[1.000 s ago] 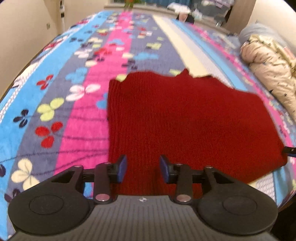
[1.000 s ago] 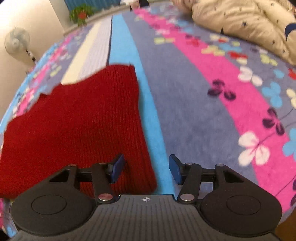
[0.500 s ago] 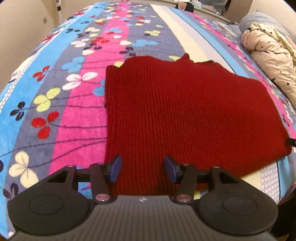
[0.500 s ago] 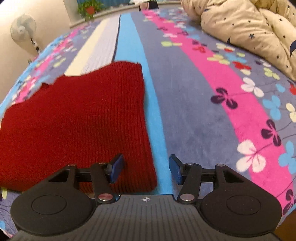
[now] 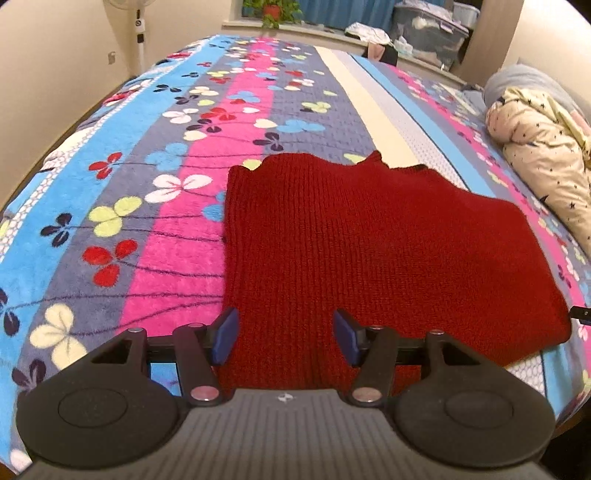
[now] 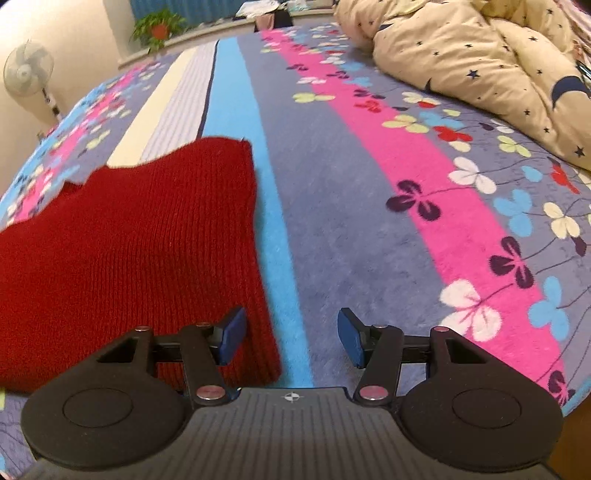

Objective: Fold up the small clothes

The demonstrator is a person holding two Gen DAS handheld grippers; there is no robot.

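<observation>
A dark red knitted garment (image 5: pixel 369 251) lies flat on the bed, folded into a rough rectangle; it also shows in the right wrist view (image 6: pixel 140 251). My left gripper (image 5: pixel 286 338) is open and empty, hovering over the garment's near left edge. My right gripper (image 6: pixel 290 338) is open and empty, above the garment's near right corner, with its left finger over the knit and its right finger over the bedspread.
The bed has a striped floral bedspread (image 5: pixel 155 206). A cream star-print duvet (image 6: pixel 498 70) is bunched at the far right; it also shows in the left wrist view (image 5: pixel 546 162). A standing fan (image 6: pixel 26 74) and a potted plant (image 6: pixel 157 29) are beyond the bed.
Both grippers have pulled back and risen from the garment. The left gripper's jaws have opened wider. The garment lies still.
</observation>
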